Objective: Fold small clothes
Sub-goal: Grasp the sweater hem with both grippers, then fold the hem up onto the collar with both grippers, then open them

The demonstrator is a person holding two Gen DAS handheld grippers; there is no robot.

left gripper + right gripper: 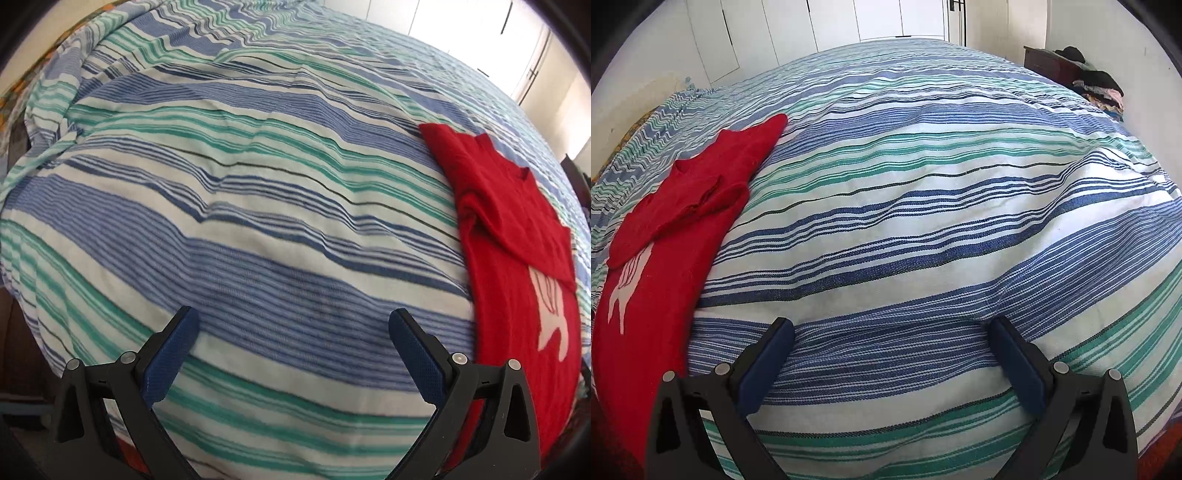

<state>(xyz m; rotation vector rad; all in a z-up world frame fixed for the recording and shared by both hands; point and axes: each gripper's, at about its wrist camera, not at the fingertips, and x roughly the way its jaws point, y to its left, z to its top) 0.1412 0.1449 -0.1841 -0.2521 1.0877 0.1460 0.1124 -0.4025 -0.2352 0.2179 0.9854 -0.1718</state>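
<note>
Left gripper (293,325): jaws spread wide, nothing between them; blue pads (173,354) face each other over the striped bedspread (258,206).
Right gripper (894,334): jaws spread wide, holding nothing; blue pads (768,365) poised above the bedspread (942,221).
Task item: red garment (517,266), lying on the bed, touching neither gripper.
Garment position, left wrist view: at the right side of the frame, just beside the left gripper's right-hand finger, running from near the frame bottom toward the far part of the bed.
Garment position, right wrist view: red garment (665,240) at the left side of the frame, beside the right gripper's left-hand finger.
Garment condition: partly folded; its upper part is doubled over the body, with a sleeve extending toward the far end of the bed.
Garment marking: pale printed figure (628,277) on the front, partly covered by the folded layer.
Support surface: bed covered with a blue, green and white striped bedspread, lightly wrinkled.
Background, right wrist view: white cabinet doors (812,26) beyond the bed; a pile of mixed clothes (1100,88) at the far right edge.
</note>
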